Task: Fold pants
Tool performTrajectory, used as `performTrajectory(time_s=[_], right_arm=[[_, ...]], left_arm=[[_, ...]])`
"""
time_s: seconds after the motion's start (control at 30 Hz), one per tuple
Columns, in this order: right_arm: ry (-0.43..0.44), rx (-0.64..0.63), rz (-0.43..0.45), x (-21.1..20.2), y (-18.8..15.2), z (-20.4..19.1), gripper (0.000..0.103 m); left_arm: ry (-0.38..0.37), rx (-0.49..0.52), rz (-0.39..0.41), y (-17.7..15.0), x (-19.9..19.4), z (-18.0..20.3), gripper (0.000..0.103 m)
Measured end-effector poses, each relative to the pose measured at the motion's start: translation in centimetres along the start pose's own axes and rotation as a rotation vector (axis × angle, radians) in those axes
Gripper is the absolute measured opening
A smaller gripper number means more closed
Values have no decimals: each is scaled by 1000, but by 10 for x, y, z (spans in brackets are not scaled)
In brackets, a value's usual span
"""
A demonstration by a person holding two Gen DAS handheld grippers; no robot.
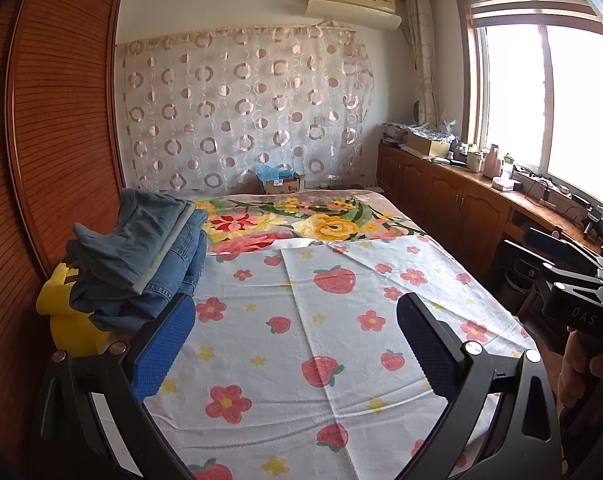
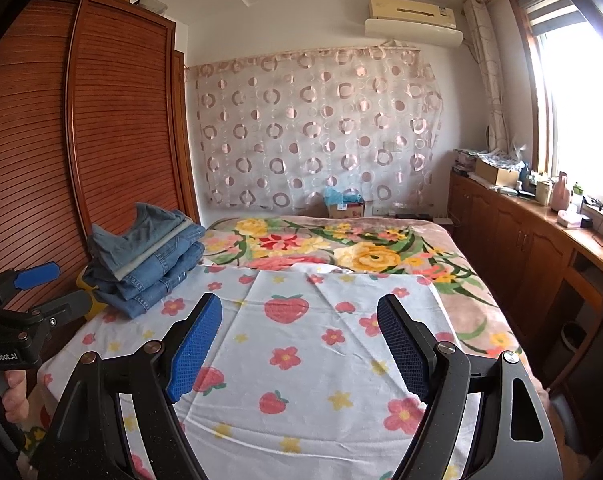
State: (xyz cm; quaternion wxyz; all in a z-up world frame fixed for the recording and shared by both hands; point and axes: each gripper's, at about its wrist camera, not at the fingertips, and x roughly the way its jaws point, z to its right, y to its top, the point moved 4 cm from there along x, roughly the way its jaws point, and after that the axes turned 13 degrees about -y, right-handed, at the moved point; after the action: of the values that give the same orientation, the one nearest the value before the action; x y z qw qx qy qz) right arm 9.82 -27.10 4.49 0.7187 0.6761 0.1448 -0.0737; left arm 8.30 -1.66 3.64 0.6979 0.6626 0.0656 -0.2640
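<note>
A stack of folded blue denim pants [image 1: 141, 256] [image 2: 149, 264] rests on the bed's left side, atop a yellow plush toy [image 1: 67, 320]. My left gripper [image 1: 297, 324] hovers open over the strawberry-print sheet [image 1: 325, 344], nothing between its blue pads; the stack sits just left of its left finger. My right gripper [image 2: 299, 328] is likewise open above the same sheet [image 2: 301, 360], empty. In the right wrist view the left gripper [image 2: 37, 280] shows at the left edge, held by a hand, its fingers near the stack. The right gripper's body [image 1: 573, 284] appears at the right edge of the left wrist view.
A flowered blanket [image 1: 333, 220] covers the bed's far half. A slatted wooden wardrobe [image 1: 57, 120] stands close on the left. Low wooden cabinets [image 1: 453, 196] with clutter run under the window on the right. A cardboard box [image 1: 279, 184] sits beyond the bed.
</note>
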Motion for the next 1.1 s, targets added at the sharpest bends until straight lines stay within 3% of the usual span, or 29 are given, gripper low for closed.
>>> performTrajectory(time_s=[1.1], right_arm=[[-4, -5, 19, -1, 2, 7, 82]], left_arm=[[0, -1, 1, 0, -1, -2, 101]])
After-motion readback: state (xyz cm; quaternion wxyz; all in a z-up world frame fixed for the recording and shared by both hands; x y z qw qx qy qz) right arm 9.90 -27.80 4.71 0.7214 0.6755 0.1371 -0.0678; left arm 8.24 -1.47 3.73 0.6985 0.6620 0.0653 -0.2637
